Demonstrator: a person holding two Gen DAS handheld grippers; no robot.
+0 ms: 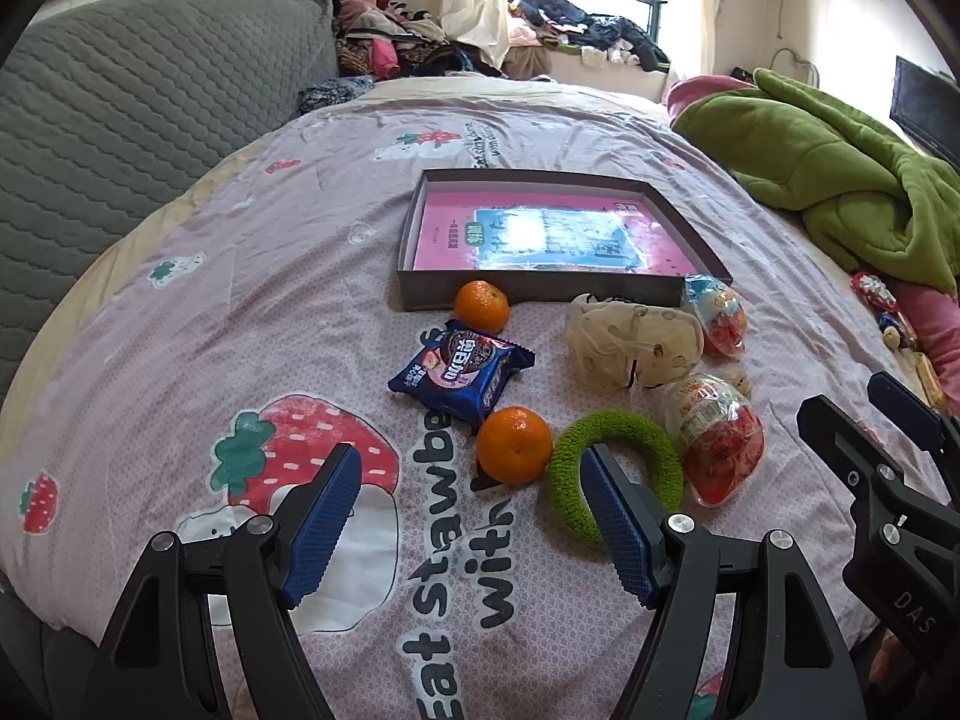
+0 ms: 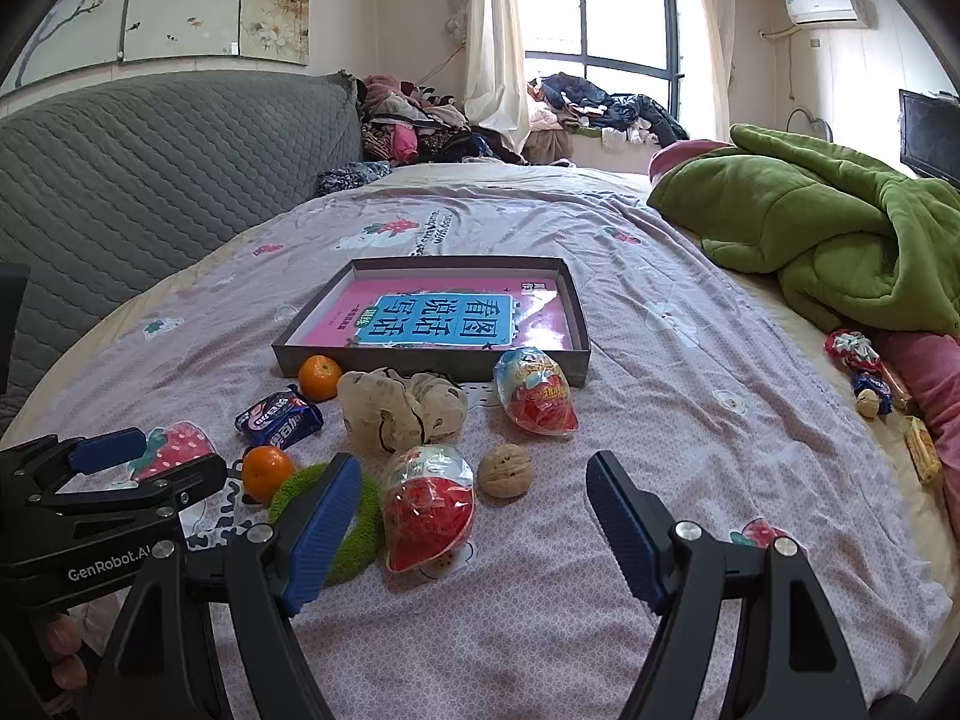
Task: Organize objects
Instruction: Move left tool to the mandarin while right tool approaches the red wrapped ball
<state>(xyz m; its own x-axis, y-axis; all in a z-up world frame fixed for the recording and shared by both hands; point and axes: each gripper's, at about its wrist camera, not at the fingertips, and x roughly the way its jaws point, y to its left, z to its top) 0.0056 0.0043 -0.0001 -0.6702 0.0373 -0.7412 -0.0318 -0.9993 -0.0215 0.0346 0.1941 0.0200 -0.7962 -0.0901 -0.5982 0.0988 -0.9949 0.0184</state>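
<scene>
On the bed lies a grey shallow box [image 1: 414, 297] [image 2: 282, 354] with a pink book inside. In front of it sit two oranges [image 1: 514, 444] [image 1: 481, 306] [image 2: 267, 473], a blue cookie pack [image 1: 459, 371] [image 2: 279, 418], a green fuzzy ring [image 1: 654, 435] [image 2: 360, 546], a beige scrunchie [image 1: 633, 348] [image 2: 396, 408], two egg-shaped toy packs [image 1: 720, 444] [image 2: 427, 507] [image 2: 536, 393] and a walnut [image 2: 505, 470]. My left gripper [image 1: 468, 534] hovers open just short of the near orange and the ring. My right gripper [image 2: 474, 531] stands open in front of the near egg pack. Both are empty.
A green blanket [image 1: 828, 162] [image 2: 828, 228] is heaped at the right, with small wrapped snacks [image 2: 870, 372] beside it. A grey quilted headboard [image 1: 120, 138] runs along the left. Clothes are piled at the far end by the window.
</scene>
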